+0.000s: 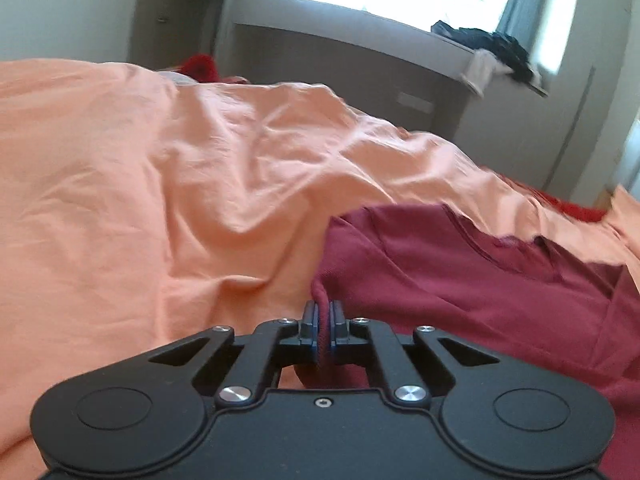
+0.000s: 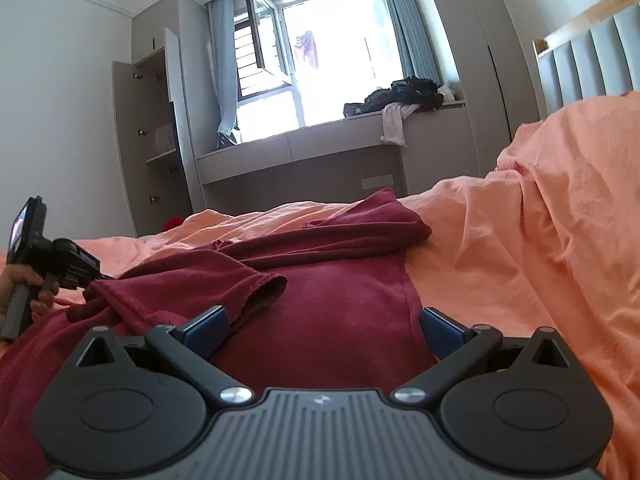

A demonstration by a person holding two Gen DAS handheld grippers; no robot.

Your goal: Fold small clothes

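The left claw (image 1: 323, 312) is pinching a bunched edge of the dark red shirt (image 1: 460, 280), its two pads pressed together with a fold of the cloth running down between them at the lower middle of the left wrist view. From there the shirt is spreading toward the right edge of the frame, lying on the orange bedsheet (image 1: 140, 180), which is filling the left and centre of that picture in soft wrinkles.

The right claw (image 2: 322, 326) is standing wide, its blue pads (image 2: 208, 330) well apart at the lower middle of its own view, with nothing pressed between them; the red shirt (image 2: 332, 312) is lying flat under and beyond the gap. Only this view is showing the whole garment: a sleeve (image 2: 256, 288) is lying folded across the body toward the centre, and the collar end is reaching toward the upper middle.

It is also showing the left claw (image 2: 86, 270) from the side at the left edge, held by a hand (image 2: 24, 284) and gripping the shirt's corner. Behind, a window (image 2: 332, 64) and a pile of dark clothes (image 2: 404, 96) on the ledge are sitting at the top; the left view is catching them only blurred.
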